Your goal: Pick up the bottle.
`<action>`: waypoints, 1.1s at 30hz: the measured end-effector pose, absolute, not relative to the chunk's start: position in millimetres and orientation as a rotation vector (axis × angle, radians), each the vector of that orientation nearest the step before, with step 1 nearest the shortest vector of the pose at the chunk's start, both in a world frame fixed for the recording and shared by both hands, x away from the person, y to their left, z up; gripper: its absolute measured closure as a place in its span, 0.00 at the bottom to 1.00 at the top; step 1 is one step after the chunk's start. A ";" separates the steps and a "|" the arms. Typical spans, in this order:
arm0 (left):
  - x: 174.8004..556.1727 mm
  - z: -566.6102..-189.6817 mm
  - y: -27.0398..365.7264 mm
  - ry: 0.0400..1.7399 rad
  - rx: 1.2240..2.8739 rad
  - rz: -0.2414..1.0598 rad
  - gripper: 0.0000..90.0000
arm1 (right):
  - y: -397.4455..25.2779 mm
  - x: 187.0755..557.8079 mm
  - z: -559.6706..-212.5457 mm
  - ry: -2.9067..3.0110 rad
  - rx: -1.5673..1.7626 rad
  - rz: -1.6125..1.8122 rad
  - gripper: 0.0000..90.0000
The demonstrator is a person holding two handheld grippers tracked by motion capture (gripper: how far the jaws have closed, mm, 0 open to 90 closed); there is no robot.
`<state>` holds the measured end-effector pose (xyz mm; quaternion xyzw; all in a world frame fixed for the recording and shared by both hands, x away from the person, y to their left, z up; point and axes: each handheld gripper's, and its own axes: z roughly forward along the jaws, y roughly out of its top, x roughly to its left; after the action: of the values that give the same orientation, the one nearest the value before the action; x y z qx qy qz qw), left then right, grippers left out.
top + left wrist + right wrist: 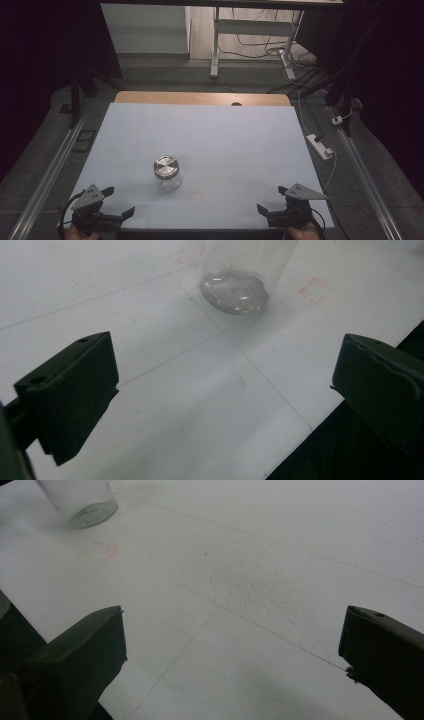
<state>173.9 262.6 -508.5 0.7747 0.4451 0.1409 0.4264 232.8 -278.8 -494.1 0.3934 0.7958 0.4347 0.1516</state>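
- Glass jar (167,173) w/ metal lid (166,166) stands upright on the white sheet (210,150) covering the table, left of centre, toward the near half.
- Lid is on the jar, sits flat; jar body clear, looks empty.
- Left gripper (116,201) at near-left corner of the sheet, jaws spread wide, holding nothing. Grey 3-cornered plate on top.
- Left gripper view: 2 black jaws far apart, bare sheet between them; jar base (234,291) ahead, up near the top edge, well apart from the jaws.
- Right gripper (272,199) at near-right corner, jaws also wide apart, nothing between them. Well away from jar.
- Right gripper view: jar bottom (85,502) at top-left corner, far off; faint reddish square mark (100,550) on the sheet just before it.
- 2 similar red marks (315,290) flank the jar in left gripper view.
- Thin pencil-like lines cross the sheet.
- Hands at bottom edge of high view, mostly cut off.
- Wood strip (202,98) of table shows along the far edge, past the sheet.
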 end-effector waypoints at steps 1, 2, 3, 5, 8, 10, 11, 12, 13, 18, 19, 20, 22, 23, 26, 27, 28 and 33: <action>174.8 -508.4 262.0 1.109 1.936 0.351 0.00 | -278.4 232.8 -494.2 2.286 1.129 1.245 0.00; 175.8 -508.3 261.5 1.103 1.936 0.349 0.00 | -278.0 232.9 -494.2 2.288 1.127 1.244 0.00; 176.9 -508.2 261.0 1.097 1.935 0.342 0.00 | -277.8 233.0 -494.3 2.290 1.124 1.242 0.00; 179.3 -508.1 260.0 1.086 1.936 0.328 0.00 | -277.5 233.0 -494.3 2.295 1.121 1.242 0.00; 184.3 -507.4 257.5 1.061 1.945 0.320 0.00 | -277.4 232.9 -494.3 2.301 1.113 1.241 0.00; 188.4 -507.0 255.4 1.040 1.953 0.306 0.00 | -277.1 232.9 -494.3 2.304 1.108 1.240 0.00; 190.6 -506.7 254.0 1.031 1.961 0.301 0.00 | -276.9 232.9 -494.4 2.305 1.107 1.237 0.00; 192.6 -506.6 252.6 1.017 1.970 0.301 0.00 | -276.9 232.9 -494.4 2.305 1.107 1.237 0.00; 194.1 -506.4 251.1 1.006 1.974 0.307 0.00 | -276.8 232.9 -494.4 2.306 1.107 1.237 0.00; 203.2 -506.7 245.6 0.953 1.979 0.297 0.00 | -276.6 233.2 -494.5 2.310 1.105 1.235 0.00; 205.2 -507.3 244.4 0.945 1.984 0.297 0.00 | -276.4 233.2 -494.6 2.312 1.105 1.235 0.00; 207.2 -508.1 243.1 0.939 1.990 0.297 0.00 | -276.3 233.3 -494.6 2.313 1.104 1.234 0.00; 211.2 -509.5 240.0 0.926 2.003 0.298 0.00 | -276.1 233.4 -494.7 2.315 1.103 1.230 0.00; 213.1 -510.0 238.5 0.920 2.007 0.298 0.00 | -276.0 233.4 -494.7 2.316 1.101 1.228 0.00; 218.8 -510.6 234.1 0.910 2.010 0.304 0.00 | -275.6 233.5 -494.8 2.320 1.101 1.226 0.00; 220.7 -510.7 232.3 0.912 2.013 0.314 0.00 | -275.5 233.5 -494.8 2.321 1.101 1.225 0.00; 222.6 -510.9 230.6 0.909 2.014 0.320 0.00 | -275.4 233.6 -494.8 2.323 1.099 1.224 0.00; 234.0 -511.6 222.6 0.901 2.010 0.310 0.00 | -274.9 233.9 -495.1 2.331 1.093 1.221 0.00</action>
<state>234.0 222.6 -511.6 0.8102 0.3632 0.1251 0.4428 233.9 -274.9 -495.1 0.3797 0.8092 0.4240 0.1455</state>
